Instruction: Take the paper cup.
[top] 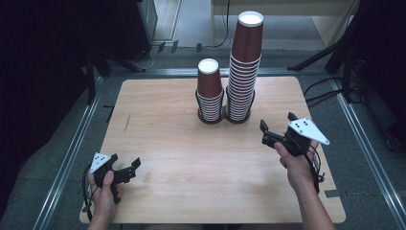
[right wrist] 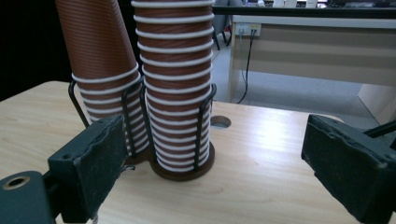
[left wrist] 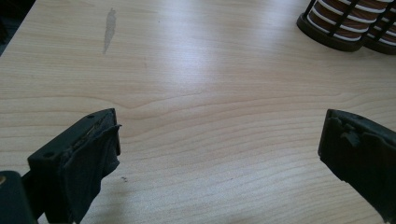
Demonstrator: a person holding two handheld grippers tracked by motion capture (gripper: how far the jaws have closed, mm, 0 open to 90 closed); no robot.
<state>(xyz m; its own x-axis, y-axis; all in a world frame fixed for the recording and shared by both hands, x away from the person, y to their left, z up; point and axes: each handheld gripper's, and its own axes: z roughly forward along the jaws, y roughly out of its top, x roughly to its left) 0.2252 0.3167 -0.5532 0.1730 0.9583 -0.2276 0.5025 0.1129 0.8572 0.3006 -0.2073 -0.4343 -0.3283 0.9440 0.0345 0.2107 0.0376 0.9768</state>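
You hold the right gripper (top: 276,128) just right of the tall cup stack (top: 244,67), its fingers (right wrist: 91,163) spread wide and empty, aimed at the stack's lower half but not touching it. In the right gripper view the tall stack (right wrist: 175,88) stands between the two jaws, farther off, seated upright in its black wire holder (right wrist: 184,161), with the short stack (right wrist: 100,65) just left of it in a holder of its own. Both stacks sit upside down, bases up, toward the far edge of the worktop (top: 191,158), the short stack (top: 209,91) touching or nearly touching the tall one. Your left gripper (top: 125,171) rests well away from the tall stack, near the front left corner of the worktop, fingers (left wrist: 81,161) also spread and holding nothing; its own view looks across bare wood toward the holders' bases (left wrist: 334,35) at the upper right. As things lie, no cup has left either stack and nothing stands loose on the wood, so the job looks barely begun: the reach is under way on the right side, while the grasp, the lift of a cup and wherever it is to go all seem to remain ahead.
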